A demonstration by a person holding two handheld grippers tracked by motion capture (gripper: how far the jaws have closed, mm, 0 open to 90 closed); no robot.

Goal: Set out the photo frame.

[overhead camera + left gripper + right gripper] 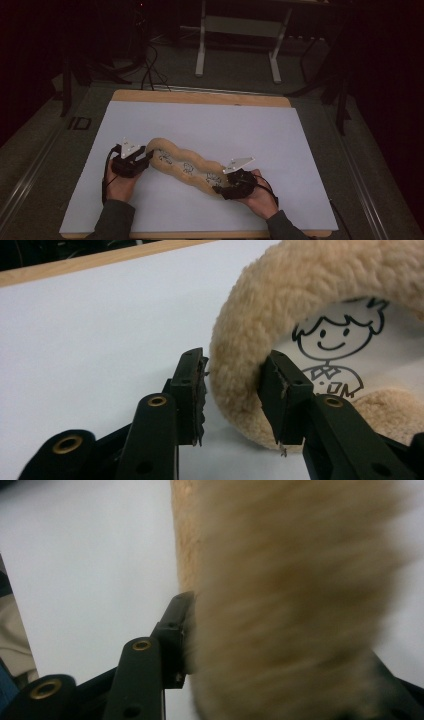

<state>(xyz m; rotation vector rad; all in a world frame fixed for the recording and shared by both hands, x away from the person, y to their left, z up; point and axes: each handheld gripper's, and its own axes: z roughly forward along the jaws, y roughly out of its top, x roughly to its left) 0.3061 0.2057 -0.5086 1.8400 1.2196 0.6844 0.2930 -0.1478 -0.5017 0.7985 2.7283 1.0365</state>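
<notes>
Fleece (182, 167) lying long and wavy across the white bench (240, 130), cartoon faces along its inner strip. Left tongs (146, 155) at its far-left end, half open around the fluffy rim (235, 375), one pad brushing the pile, the other just clear of it, no clamp. Right tongs (226, 192) down at the near-right end, jaws straddling the fleece, left pad (177, 630) against it, other side buried in blurred fluff; pressing or not, cannot tell. Hands low at the bench's near edge
</notes>
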